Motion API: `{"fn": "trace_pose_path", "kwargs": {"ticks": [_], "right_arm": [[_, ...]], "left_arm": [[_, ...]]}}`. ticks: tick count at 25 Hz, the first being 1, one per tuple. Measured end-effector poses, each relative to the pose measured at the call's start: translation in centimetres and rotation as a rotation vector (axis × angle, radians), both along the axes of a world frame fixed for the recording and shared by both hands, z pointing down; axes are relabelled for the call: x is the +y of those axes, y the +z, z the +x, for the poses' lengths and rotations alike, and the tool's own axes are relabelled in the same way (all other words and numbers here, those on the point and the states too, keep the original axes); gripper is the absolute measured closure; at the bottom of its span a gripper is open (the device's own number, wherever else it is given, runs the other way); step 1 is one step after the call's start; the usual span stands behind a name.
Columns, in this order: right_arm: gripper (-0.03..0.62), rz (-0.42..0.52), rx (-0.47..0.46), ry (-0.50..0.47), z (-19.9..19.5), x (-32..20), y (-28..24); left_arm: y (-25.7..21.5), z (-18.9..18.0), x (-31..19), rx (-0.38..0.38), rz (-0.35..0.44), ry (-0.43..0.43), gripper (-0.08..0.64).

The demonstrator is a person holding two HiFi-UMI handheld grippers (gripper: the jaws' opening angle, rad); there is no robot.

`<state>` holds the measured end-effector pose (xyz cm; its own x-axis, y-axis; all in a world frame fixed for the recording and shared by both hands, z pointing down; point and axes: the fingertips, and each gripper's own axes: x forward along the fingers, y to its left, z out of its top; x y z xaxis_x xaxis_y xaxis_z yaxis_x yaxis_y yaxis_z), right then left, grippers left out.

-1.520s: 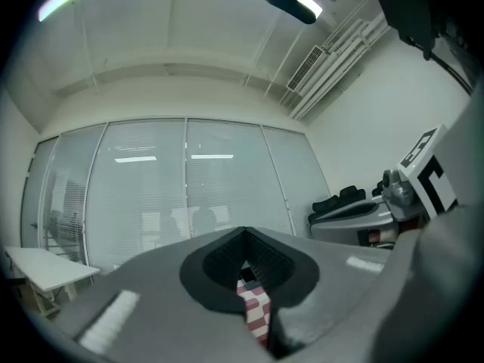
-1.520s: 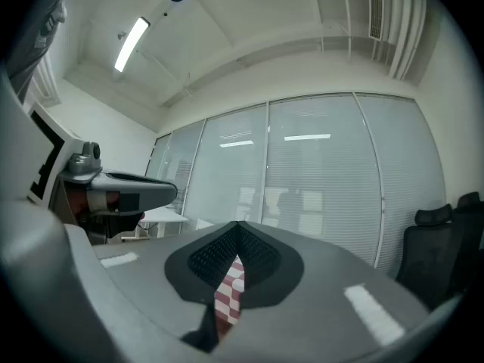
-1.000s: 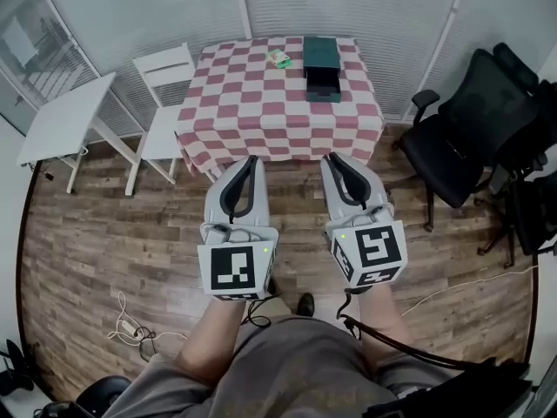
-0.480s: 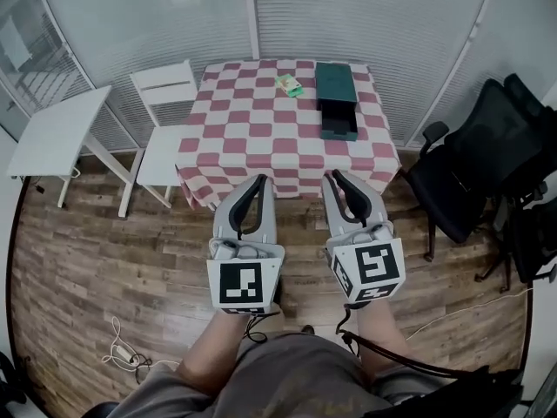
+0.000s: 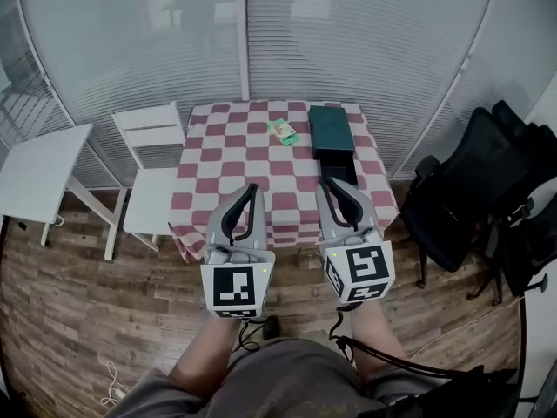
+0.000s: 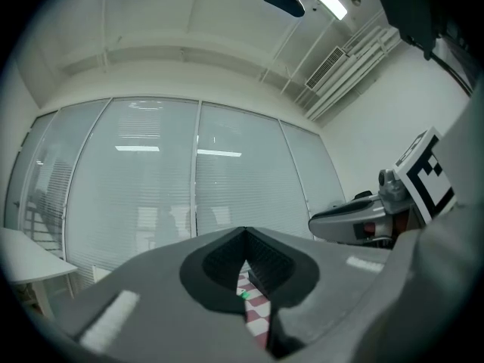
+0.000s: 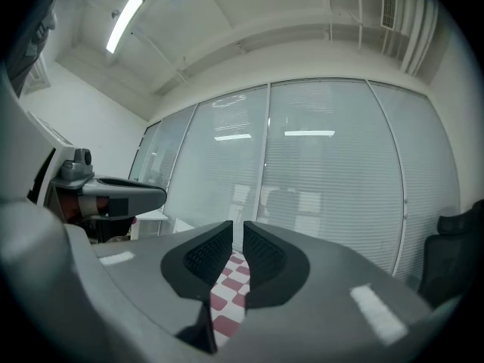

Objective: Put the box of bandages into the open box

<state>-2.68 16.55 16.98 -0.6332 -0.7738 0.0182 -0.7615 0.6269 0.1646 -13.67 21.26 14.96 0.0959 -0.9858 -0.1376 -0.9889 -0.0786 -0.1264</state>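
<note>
The task has barely begun. The box of bandages, small and green, lies on the checkered tablecloth toward the far side of the table. It sits just left of the dark green open box and does not touch it. That box's drawer is pulled out toward the near edge and looks dark and empty, though its inside is too small to read clearly.

Both grippers hang in the air in front of the person, at the table's near edge, well apart from either box. The left gripper has its pad tips pressed together and holds nothing. In the left gripper view a speck of green, probably the bandage box, shows through the gap lower down the jaws. The right gripper is closed to a thin slit, and only tablecloth shows through it.

Everything is left to do: reach over the table, open a gripper, grasp the bandage box, carry it right and set it in the drawer. A white chair stands left of the table.
</note>
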Motion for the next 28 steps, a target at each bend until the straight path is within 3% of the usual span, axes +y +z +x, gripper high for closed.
{"fn": "trace_pose_path", "kwargs": {"ticks": [7,16,28], "right_arm": [[0.522,-0.007,0.016,0.012,-1.6,-5.0,0.4],[0.52,-0.078,-0.01,0.009,-1.6,-14.4,3.6],[0.514,-0.147,-0.027,-0.118,-3.7,-25.8,5.8]], "left_arm": [[0.9,-1.5,-5.5,0.012,-0.018,0.018,0.56],[3.4,-0.8,-14.8,-0.017,-0.079,0.03,0.56],[3.2,-0.9,-25.9,-0.046,-0.109,-0.066,0.56]]}}
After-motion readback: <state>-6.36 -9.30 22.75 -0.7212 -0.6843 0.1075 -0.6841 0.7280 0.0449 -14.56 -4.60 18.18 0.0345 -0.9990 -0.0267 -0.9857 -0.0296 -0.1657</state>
